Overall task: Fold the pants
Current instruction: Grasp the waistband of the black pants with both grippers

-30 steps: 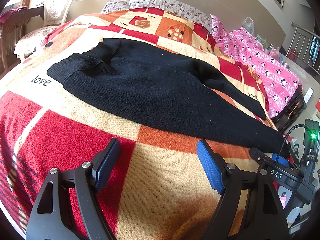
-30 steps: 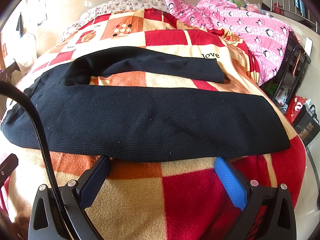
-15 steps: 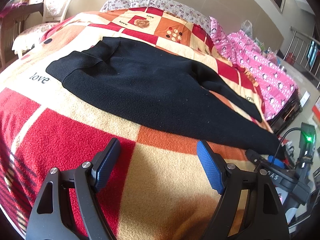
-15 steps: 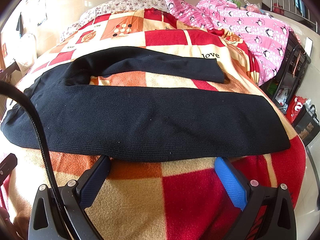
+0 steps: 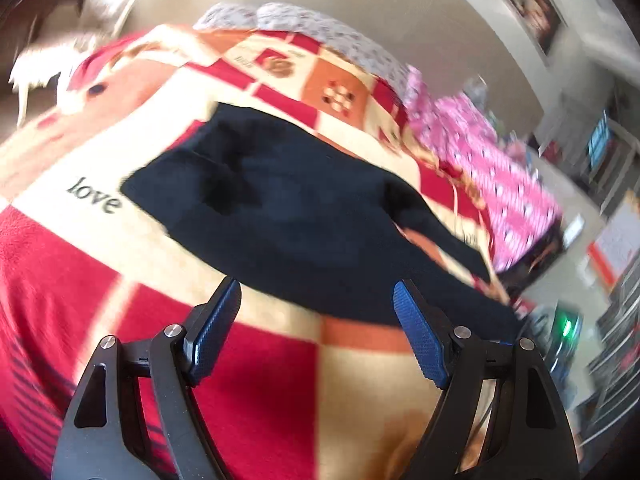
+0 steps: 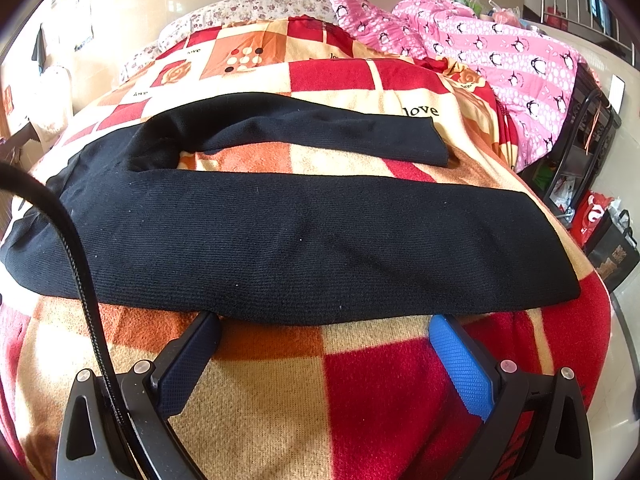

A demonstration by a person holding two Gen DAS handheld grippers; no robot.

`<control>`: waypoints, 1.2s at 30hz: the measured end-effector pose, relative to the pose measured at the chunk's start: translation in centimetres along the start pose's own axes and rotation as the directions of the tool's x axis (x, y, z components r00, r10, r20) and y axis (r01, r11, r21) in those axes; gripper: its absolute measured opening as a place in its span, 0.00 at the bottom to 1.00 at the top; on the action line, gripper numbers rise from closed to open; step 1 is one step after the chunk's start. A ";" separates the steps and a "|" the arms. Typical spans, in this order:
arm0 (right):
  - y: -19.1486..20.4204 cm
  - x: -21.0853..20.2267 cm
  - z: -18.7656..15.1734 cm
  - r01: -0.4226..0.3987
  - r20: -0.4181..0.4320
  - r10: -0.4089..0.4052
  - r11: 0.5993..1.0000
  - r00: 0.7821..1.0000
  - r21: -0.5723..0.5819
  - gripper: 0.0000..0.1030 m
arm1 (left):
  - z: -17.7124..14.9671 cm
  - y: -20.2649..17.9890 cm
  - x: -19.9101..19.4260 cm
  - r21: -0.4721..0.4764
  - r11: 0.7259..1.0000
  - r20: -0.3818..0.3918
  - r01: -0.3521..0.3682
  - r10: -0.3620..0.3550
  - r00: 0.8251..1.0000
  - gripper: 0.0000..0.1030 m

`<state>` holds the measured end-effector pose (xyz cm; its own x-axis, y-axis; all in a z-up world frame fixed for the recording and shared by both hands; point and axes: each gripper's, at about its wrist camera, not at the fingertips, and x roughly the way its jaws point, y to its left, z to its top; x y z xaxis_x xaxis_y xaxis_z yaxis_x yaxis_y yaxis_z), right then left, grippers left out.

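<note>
I see the black pants (image 6: 304,232) spread flat across the checked blanket (image 6: 280,380), one leg lying nearest me and the other angled off behind it toward the pink quilt (image 6: 500,60). My right gripper (image 6: 324,344) is released, its jaws wide apart with the tips at the near leg's edge. My left gripper (image 5: 316,320) is released too, empty, just short of the pants' near edge; its view is blurred.

Left gripper (image 5: 317,320) — jaws spread wide, nothing between blue pads (image 5: 418,344), view motion-blurred. Right gripper (image 6: 325,344) — jaws likewise wide apart, nothing clamped, fingertips low and level, one pad (image 6: 460,364) bright blue, other in shadow.
</note>
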<state>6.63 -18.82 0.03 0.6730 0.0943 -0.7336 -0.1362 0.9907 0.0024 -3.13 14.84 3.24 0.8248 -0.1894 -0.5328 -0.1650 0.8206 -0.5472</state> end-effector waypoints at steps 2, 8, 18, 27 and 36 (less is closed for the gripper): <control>0.0 0.0 0.0 0.000 0.000 0.000 1.000 1.000 0.000 1.00 | 1.3 2.4 -0.1 -0.125 0.992 -0.019 0.007 -0.009 1.000 0.77; 0.0 0.0 0.0 0.000 0.002 0.000 1.000 1.000 -0.003 1.00 | 2.9 7.1 0.2 -0.364 0.931 -0.018 -0.038 0.034 0.999 0.77; 0.0 0.0 0.0 0.000 0.001 0.000 1.000 1.000 -0.004 1.00 | 6.0 7.9 3.1 -0.318 0.946 0.001 -0.054 0.058 0.998 0.76; -2.2 -1.2 -1.4 -0.208 0.023 0.214 0.966 0.977 -0.154 1.00 | 3.4 7.3 3.3 -0.192 0.964 0.088 -0.184 0.204 0.975 0.15; -18.7 -4.1 -1.5 -0.555 0.162 0.538 0.735 0.827 0.390 0.78 | 3.3 7.2 3.8 -0.164 0.967 0.101 -0.194 0.212 0.972 0.15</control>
<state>5.34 -37.88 2.00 0.6014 0.6270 -0.4951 -0.1899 0.7141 0.6738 0.60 21.81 -0.59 0.8214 0.0441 -0.5686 -0.4082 0.7418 -0.5321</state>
